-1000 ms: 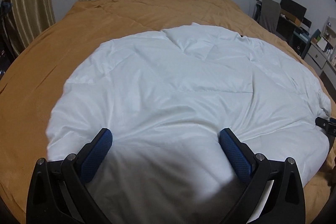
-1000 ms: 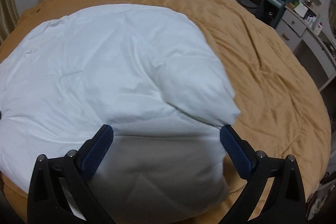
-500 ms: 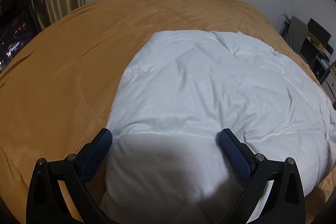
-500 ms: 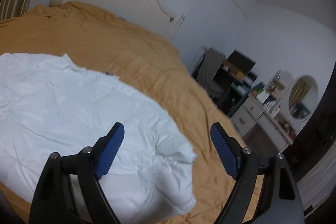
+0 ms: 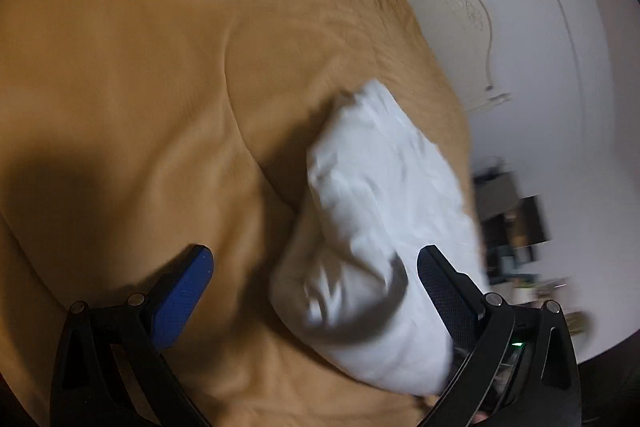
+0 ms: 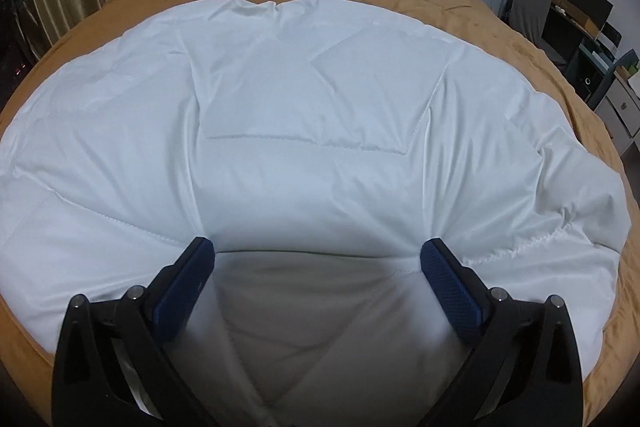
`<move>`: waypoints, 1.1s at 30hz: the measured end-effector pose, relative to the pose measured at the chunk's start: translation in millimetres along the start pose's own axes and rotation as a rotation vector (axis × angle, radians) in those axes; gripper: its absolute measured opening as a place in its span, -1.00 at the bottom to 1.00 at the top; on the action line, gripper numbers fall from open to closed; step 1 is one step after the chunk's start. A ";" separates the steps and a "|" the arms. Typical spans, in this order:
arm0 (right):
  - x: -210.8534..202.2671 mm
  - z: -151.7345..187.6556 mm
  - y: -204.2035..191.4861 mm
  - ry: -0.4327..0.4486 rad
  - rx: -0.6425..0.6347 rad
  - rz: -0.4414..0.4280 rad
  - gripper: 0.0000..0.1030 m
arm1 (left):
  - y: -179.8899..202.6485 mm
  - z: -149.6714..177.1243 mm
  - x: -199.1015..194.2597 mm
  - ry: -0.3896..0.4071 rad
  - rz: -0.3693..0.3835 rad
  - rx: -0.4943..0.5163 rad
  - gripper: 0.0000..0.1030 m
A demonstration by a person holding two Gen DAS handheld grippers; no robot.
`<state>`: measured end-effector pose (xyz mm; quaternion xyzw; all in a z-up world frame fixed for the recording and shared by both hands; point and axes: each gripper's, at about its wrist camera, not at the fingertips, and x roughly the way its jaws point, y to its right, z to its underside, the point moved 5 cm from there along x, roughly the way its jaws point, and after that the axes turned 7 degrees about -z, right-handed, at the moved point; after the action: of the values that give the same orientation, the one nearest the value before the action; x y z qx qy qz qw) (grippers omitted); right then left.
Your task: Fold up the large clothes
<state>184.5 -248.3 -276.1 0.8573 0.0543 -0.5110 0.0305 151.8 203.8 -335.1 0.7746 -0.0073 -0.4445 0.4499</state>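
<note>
The white quilt lies spread on the bed, soft, bulky and probably light, best pinched at its 6 o'clock edge, where both hand-held grippers, left and right, gape empty.

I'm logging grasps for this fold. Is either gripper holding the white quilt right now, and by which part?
Neither. The left gripper and right gripper both stand wide open; the white quilt lies loose between the pads, unpinched, on the orange bedspread.
</note>
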 end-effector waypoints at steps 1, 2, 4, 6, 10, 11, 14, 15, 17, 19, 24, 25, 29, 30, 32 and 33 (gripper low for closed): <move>1.2 -0.5 -0.2 0.004 -0.003 0.001 0.99 | -2.7 5.7 2.2 -0.022 0.037 -0.025 0.98; -2.6 3.5 2.0 0.006 -0.001 -0.001 0.99 | -4.0 10.2 2.7 -0.026 0.060 -0.032 0.98; 0.2 1.7 3.3 0.001 0.003 -0.007 0.99 | 0.2 14.9 2.4 0.001 0.060 0.007 0.98; 1.1 3.0 6.6 0.003 -0.002 -0.002 0.99 | 10.9 18.8 9.7 -0.021 0.099 0.012 0.98; -5.3 9.6 4.8 0.004 -0.002 0.000 0.99 | 35.0 21.0 38.0 -0.087 0.153 0.002 0.98; -7.5 11.8 1.7 0.004 -0.002 0.001 0.99 | 41.5 17.3 48.1 -0.098 0.151 0.005 0.98; -9.5 12.2 -1.0 0.003 0.001 0.002 0.99 | 57.9 8.5 73.7 -0.094 0.114 0.011 0.98; -9.5 12.2 -1.6 0.001 0.001 0.003 0.99 | 59.6 5.2 80.2 -0.090 0.086 0.008 0.96; -10.2 11.0 0.3 0.001 0.005 0.000 0.99 | 60.1 1.7 88.1 -0.089 0.023 -0.011 0.85; -14.5 9.2 1.5 0.007 0.020 -0.009 0.98 | 58.4 1.2 83.8 -0.061 -0.063 0.015 0.31; -62.6 -6.0 -13.8 0.020 0.063 -0.151 -0.43 | 66.7 4.9 75.7 -0.034 -0.065 0.094 -0.10; -69.2 -8.0 -24.5 0.012 0.041 -0.180 -0.43 | 67.4 5.2 77.2 -0.033 -0.070 0.100 -0.10; -39.2 -10.3 -57.6 -0.140 0.010 -0.215 -0.87 | 65.1 6.0 77.4 -0.046 -0.083 0.108 -0.10; -19.6 -11.8 -56.3 -0.189 0.033 -0.201 -1.00 | 67.5 5.7 79.9 -0.051 -0.097 0.123 -0.10; 8.6 -29.2 -50.4 -0.228 0.094 -0.212 -1.00 | 70.0 5.5 76.7 -0.049 -0.116 0.156 -0.10; 19.0 -44.0 -48.2 -0.238 0.102 -0.211 -1.00 | 73.4 4.5 80.0 -0.053 -0.121 0.161 -0.10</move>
<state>225.9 -194.6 -271.6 0.7808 0.1141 -0.6113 -0.0605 225.6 124.1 -338.9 0.7953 -0.0082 -0.4890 0.3581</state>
